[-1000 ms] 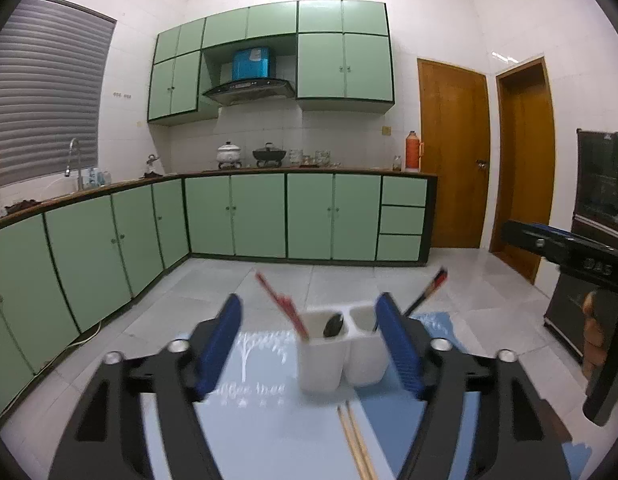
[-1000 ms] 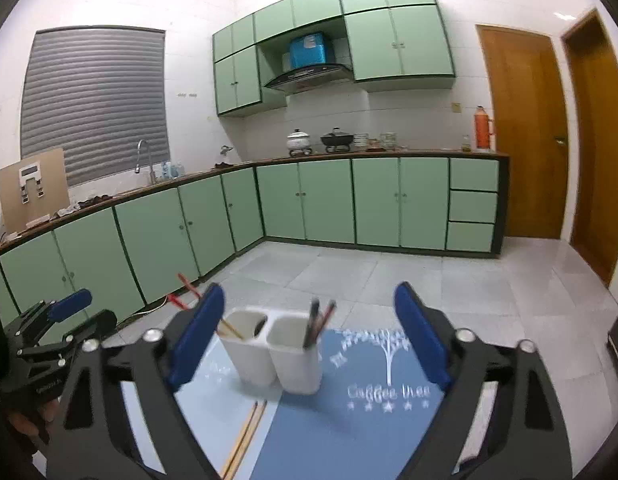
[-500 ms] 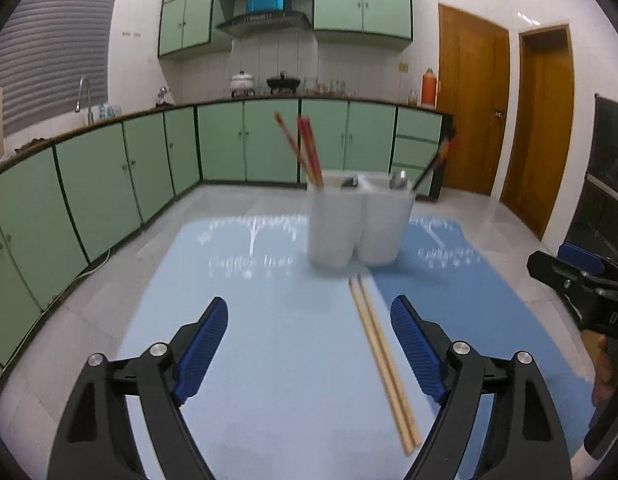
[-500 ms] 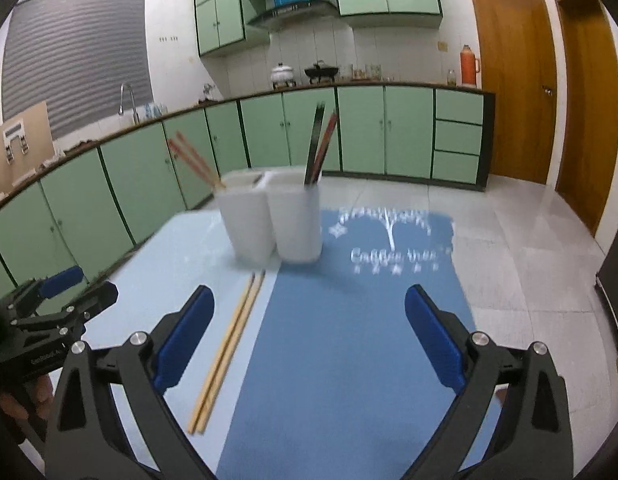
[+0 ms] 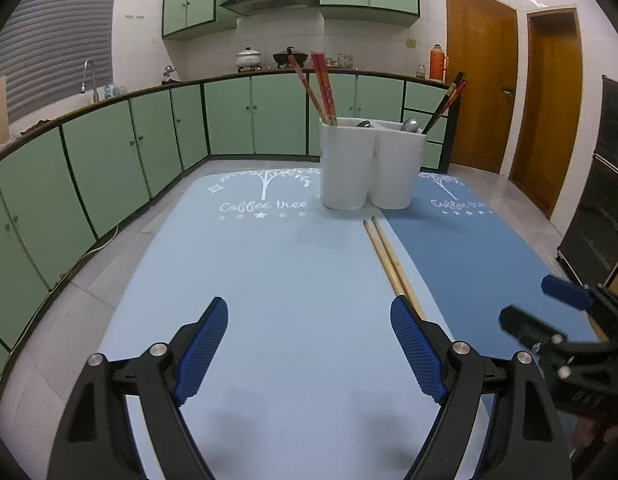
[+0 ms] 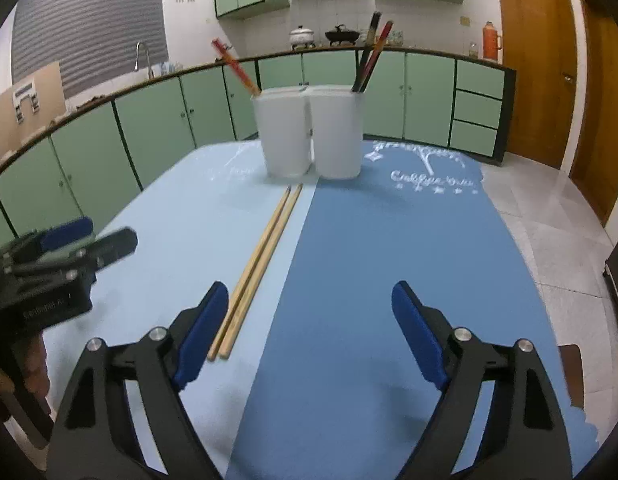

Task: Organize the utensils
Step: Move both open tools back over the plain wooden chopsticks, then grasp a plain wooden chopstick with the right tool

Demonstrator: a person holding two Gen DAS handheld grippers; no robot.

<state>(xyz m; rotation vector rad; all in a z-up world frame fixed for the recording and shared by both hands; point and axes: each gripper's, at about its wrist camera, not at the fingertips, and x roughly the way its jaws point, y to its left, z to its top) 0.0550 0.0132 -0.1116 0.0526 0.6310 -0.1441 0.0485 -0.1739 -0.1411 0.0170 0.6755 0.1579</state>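
A pair of plain wooden chopsticks [image 5: 389, 258] [image 6: 261, 256] lies side by side along the seam between two blue mats. Behind it stands a white two-compartment holder [image 5: 371, 164] [image 6: 309, 132]. Red chopsticks [image 5: 319, 88] lean in its left cup and dark chopsticks [image 5: 445, 102] in its right; spoon bowls [image 5: 409, 125] show at the rim. My left gripper [image 5: 308, 312] hovers open over the light mat, its right pad beside the chopsticks' near end. My right gripper [image 6: 310, 296] has its jaws closing with nothing between them; the chopsticks lie just outside its left finger.
A light blue mat [image 5: 249, 280] and a darker blue mat [image 6: 389, 260] cover the table, whose edges drop to a tiled floor. Each gripper shows at the side of the other's view: right gripper [image 5: 543, 306], left gripper [image 6: 89, 236]. Green cabinets line the far walls.
Both grippers have come down toward the table and tipped forward, so the holder now sits higher in view. The right gripper's jaws have narrowed a little.
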